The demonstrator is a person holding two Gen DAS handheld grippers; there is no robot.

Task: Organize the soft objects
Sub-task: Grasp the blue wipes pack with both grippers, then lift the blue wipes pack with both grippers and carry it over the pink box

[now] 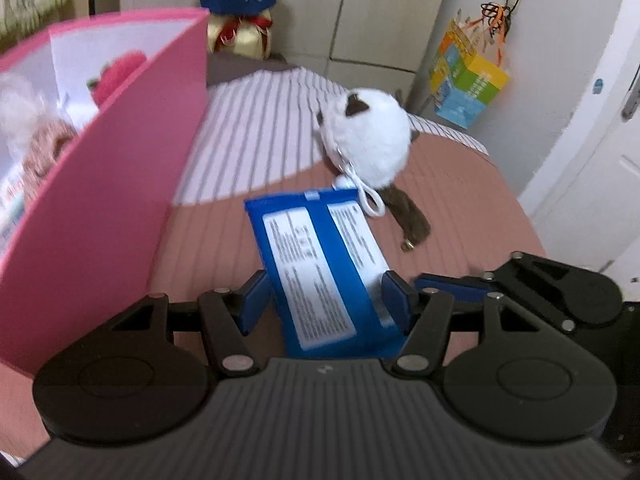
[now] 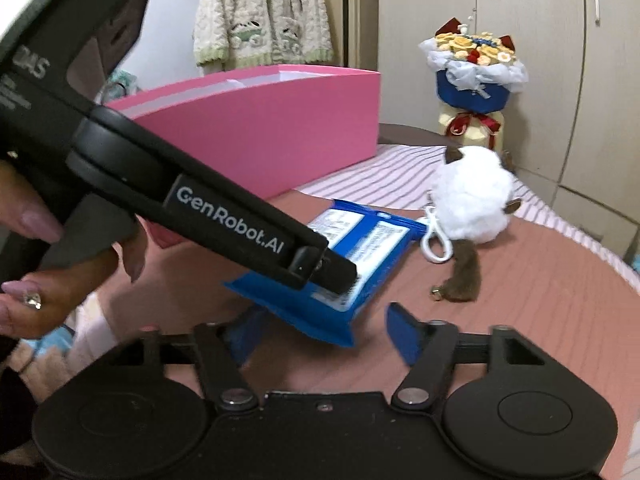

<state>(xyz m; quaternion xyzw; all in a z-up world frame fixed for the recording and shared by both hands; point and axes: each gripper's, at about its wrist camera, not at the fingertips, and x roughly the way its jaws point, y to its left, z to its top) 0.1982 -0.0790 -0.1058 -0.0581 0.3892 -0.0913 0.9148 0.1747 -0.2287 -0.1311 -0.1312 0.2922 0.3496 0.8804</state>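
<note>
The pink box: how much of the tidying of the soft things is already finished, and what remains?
Done: the pink box already holds a red plush and a pale fluffy toy. In hand: the left hand-held gripper is closed on the blue packet, its far end resting on the bed; the right hand-held gripper is open beside it. Left: the white plush cat lies on the bed.

We are in a home bedroom. We see a bed [image 1: 460,200] with striped bedding, tall wardrobe doors [image 2: 520,20], and a fleecy robe [image 2: 260,12] hanging up.
</note>
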